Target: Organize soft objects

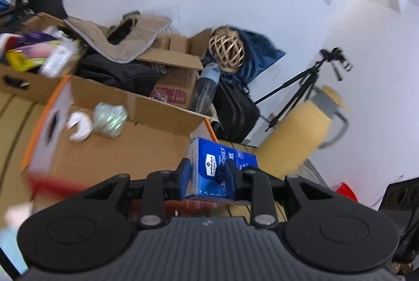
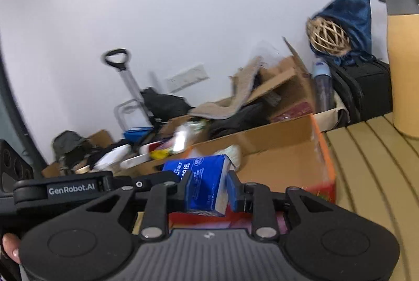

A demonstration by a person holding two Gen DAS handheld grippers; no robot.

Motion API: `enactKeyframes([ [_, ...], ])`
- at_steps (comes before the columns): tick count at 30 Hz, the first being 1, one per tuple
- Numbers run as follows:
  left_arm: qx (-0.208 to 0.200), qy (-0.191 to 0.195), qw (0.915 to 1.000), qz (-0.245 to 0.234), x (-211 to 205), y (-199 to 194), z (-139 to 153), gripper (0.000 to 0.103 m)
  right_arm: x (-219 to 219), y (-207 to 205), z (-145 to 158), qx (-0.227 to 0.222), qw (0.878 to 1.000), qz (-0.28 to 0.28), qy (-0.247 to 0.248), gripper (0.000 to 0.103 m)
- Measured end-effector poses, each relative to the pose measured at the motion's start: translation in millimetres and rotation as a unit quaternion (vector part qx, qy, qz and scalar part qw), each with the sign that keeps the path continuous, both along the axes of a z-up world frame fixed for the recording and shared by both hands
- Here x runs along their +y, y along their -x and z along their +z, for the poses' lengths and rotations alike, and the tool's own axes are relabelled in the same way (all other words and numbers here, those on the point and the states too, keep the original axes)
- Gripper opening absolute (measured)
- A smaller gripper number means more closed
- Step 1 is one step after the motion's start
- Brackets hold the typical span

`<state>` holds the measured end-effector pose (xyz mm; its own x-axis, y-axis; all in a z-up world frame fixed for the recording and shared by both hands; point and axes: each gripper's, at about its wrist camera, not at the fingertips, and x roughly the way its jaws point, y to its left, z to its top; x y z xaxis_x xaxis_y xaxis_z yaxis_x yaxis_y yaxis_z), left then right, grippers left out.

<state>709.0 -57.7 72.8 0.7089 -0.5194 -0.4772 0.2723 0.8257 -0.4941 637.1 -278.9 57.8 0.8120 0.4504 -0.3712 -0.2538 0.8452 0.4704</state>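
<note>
Our left gripper (image 1: pixel 208 177) has its two fingers (image 1: pixel 184 176) clamped on one blue tissue pack (image 1: pixel 217 168); our right gripper (image 2: pixel 208 189) pinches what looks like the same tissue pack (image 2: pixel 203 184) between its two fingers (image 2: pixel 233 189). Just beyond the fingers lies one open cardboard box (image 1: pixel 146 144) on the slatted desk (image 2: pixel 371 176), holding two pale soft bundles (image 1: pixel 110 118). Further off, one wicker ball (image 1: pixel 227 50) and one tripod (image 1: pixel 301 89).

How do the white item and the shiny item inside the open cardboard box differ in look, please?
The white item is plain, matte and curved with a notch; the shiny item is greenish, glossy and crinkled. The white one looks smaller and lies left of the shiny one. Both lie side by side in the cardboard box.
</note>
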Motion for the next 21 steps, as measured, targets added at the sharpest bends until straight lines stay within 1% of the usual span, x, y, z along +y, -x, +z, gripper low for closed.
enactKeyframes([
  [1,0.012,-0.009,0.9999,-0.001,-9,-27,-5,0.029,-6,-24,0,0.011,1.0,-0.004,-0.001,0.026],
  [2,0.027,-0.007,0.9996,0.003,-14,-48,-10,0.029,-11,-50,-1,0.023,1.0,-0.004,0.003,0.026],
  [4,0.045,-0.017,0.9988,0.004,-28,-92,-24,0.029,-22,-102,-10,0.051,0.999,-0.013,0.002,0.026],
  [7,0.077,-0.019,0.9969,0.007,-39,-149,-49,0.029,-26,-171,-29,0.077,0.996,-0.023,0.033,0.026],
  [10,0.113,-0.021,0.9933,0.012,-47,-189,-78,0.029,-32,-216,-54,0.102,0.993,-0.026,0.044,0.026],
  [12,0.134,-0.032,0.9903,0.019,-53,-208,-93,0.03,-29,-238,-69,0.118,0.99,-0.03,0.074,0.024],
  [14,0.133,-0.047,0.9898,0.019,-58,-216,-98,0.032,-25,-253,-80,0.124,0.986,-0.044,0.108,0.024],
  [15,0.128,-0.053,0.9901,0.021,-59,-215,-98,0.033,-25,-257,-84,0.125,0.985,-0.049,0.11,0.019],
  [16,0.124,-0.054,0.9905,0.022,-60,-214,-97,0.034,-26,-257,-86,0.118,0.986,-0.048,0.111,0.019],
  [18,0.112,-0.056,0.992,0.016,-59,-208,-89,0.039,-28,-255,-86,0.112,0.987,-0.047,0.11,0.023],
  [19,0.106,-0.06,0.9925,0.016,-58,-204,-84,0.042,-29,-253,-84,0.108,0.987,-0.047,0.109,0.023],
  [21,0.093,-0.072,0.9929,0.021,-54,-192,-69,0.043,-30,-244,-75,0.099,0.988,-0.048,0.105,0.026],
])
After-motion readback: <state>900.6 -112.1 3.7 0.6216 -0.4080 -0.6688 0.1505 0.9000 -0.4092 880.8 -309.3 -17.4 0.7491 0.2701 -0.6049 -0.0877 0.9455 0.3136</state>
